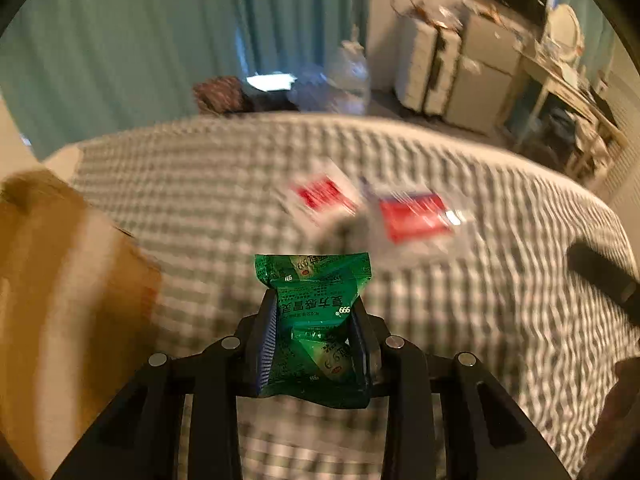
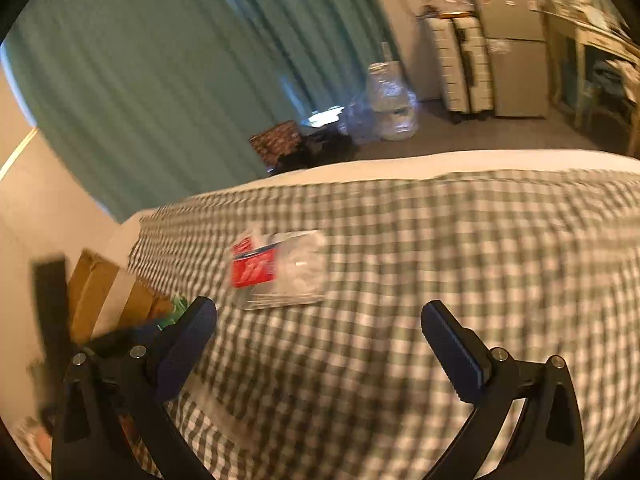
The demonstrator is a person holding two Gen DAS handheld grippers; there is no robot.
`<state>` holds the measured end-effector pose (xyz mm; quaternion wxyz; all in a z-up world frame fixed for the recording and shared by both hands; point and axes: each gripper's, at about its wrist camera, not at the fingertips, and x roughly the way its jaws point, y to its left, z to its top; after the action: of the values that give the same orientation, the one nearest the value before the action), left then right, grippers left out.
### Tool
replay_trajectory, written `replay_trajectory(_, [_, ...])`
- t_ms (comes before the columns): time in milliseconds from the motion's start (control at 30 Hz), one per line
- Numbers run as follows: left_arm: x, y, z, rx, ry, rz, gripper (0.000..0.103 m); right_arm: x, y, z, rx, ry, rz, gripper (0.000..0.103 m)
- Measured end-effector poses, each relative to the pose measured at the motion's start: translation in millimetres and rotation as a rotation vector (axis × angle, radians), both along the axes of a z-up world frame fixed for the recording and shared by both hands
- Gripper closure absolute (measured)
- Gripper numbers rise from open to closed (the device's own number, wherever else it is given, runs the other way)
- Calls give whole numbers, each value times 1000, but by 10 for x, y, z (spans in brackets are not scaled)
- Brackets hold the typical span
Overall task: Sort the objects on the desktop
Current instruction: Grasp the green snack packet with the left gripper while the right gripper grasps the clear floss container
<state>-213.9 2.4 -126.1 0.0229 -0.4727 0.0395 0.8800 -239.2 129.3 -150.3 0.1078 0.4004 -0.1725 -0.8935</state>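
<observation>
Right now your left gripper [image 1: 316, 320] is clamped on the green sachet [image 1: 316, 300], and the cardboard box [image 1: 60, 280] lies to its left. Your right gripper [image 2: 320, 332], jaws apart, faces what looks like a red-labelled packet [image 2: 280, 272] ahead.

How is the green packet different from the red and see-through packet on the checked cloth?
The green packet is held up between the shut fingers of the left gripper; the red and clear packet lies flat on the checked cloth, untouched. The green packet is crumpled and green all over; the red and clear packet looks flat, with a clear part beside its red label. Both are small plastic packets.
</observation>
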Motion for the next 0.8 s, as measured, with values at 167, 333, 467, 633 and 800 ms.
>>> replay_trajectory(167, [-63,-347,-49,-54,-7,130,70,-211,-470,-14,87,72,48,0])
replay_trajectory(333, [-106,-531,-284,-6,-86,197,70,-476,-798,-260,184,10,59,0])
replay_trajectory(467, [-122,-585,-329,21,-94,208,70,-557,-860,-369,171,-13,47,0])
replay_trajectory(633, [-68,-605,-314,40,-88,209,70,-559,-809,-413,194,-82,41,11])
replay_trajectory(800, [-7,-574,-236,63,-83,181,70,-104,-575,-138,155,-80,52,12])
